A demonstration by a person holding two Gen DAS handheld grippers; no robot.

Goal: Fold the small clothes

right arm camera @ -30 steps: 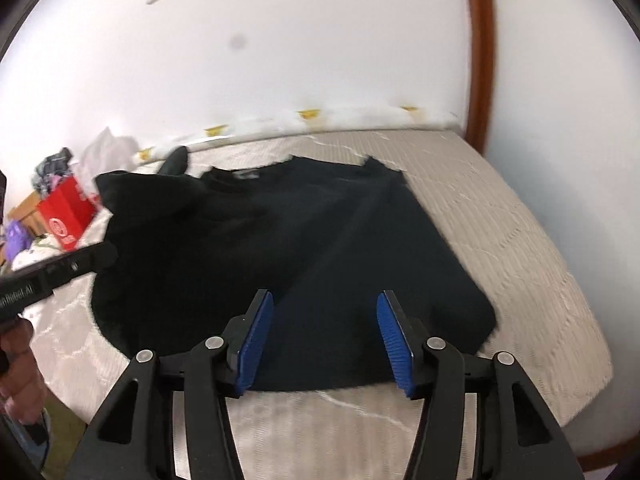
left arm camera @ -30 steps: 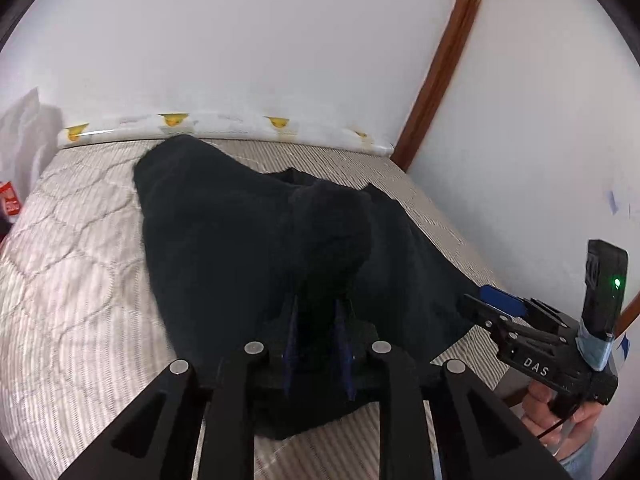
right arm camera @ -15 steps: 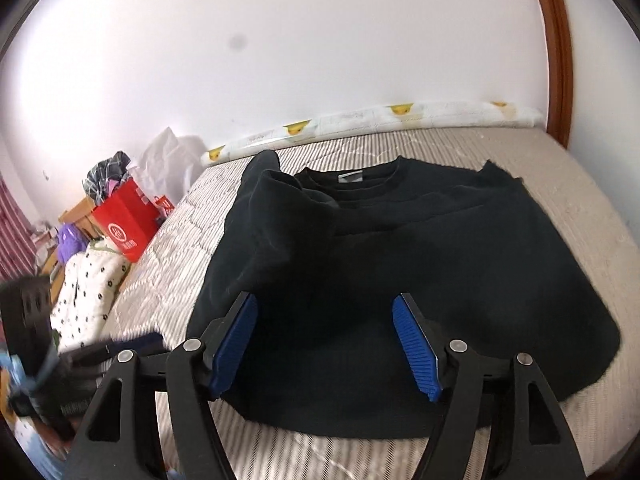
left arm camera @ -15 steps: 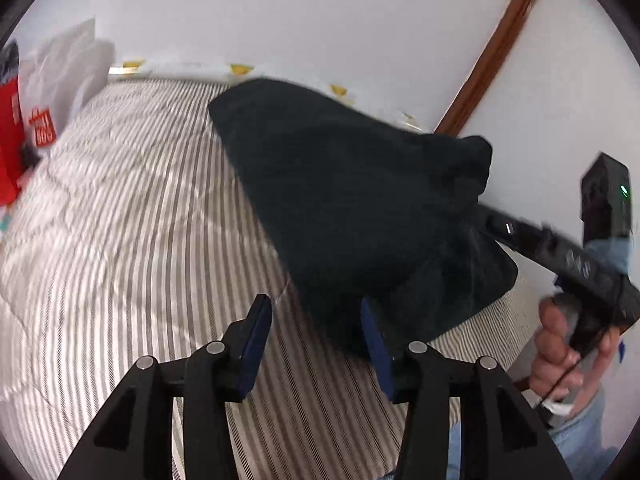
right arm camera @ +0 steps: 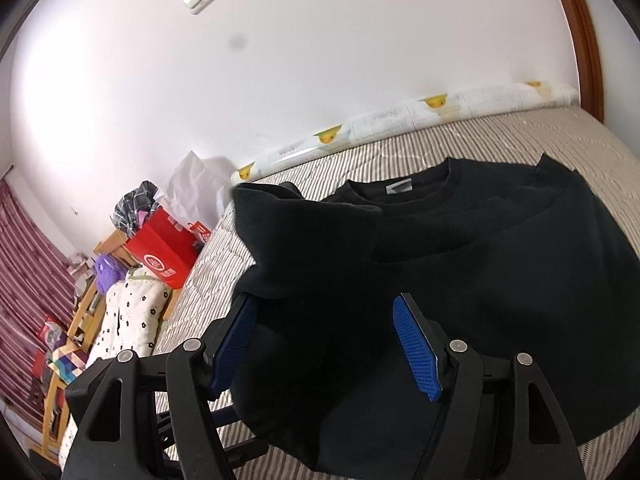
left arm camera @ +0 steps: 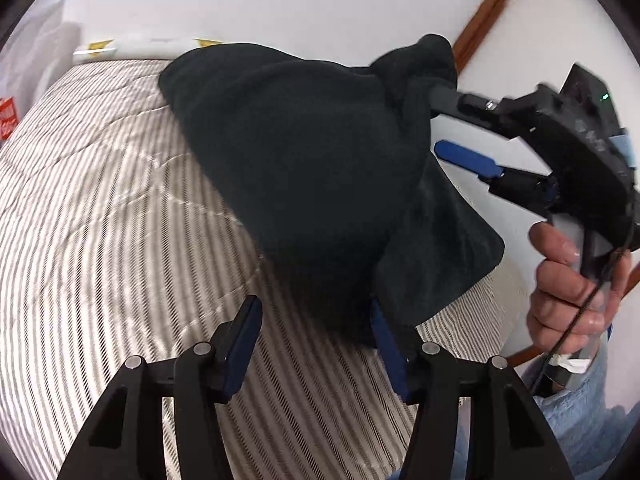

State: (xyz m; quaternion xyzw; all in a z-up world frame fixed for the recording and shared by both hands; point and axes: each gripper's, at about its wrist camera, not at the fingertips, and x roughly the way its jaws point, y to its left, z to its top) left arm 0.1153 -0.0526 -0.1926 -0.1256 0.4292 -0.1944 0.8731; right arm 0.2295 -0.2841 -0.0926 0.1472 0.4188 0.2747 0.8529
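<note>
The black sweatshirt (right arm camera: 500,264) lies spread on the striped mattress (left arm camera: 100,220), collar toward the wall, its left side folded over the body. The left gripper (left arm camera: 312,334) has its jaws parted, and they have just been opening; nothing is pinched, the garment's near hem sits just ahead, brushing the right-hand finger. The right gripper (right arm camera: 324,344) stands wide too, having just been opening, blue pads (right arm camera: 416,348) hovering over the dark cloth with fabric bulging up between them, not clamped. In the left view one of its fingers is tucked under a raised fold. The person's hand (left arm camera: 572,284) grips its handle.
</note>
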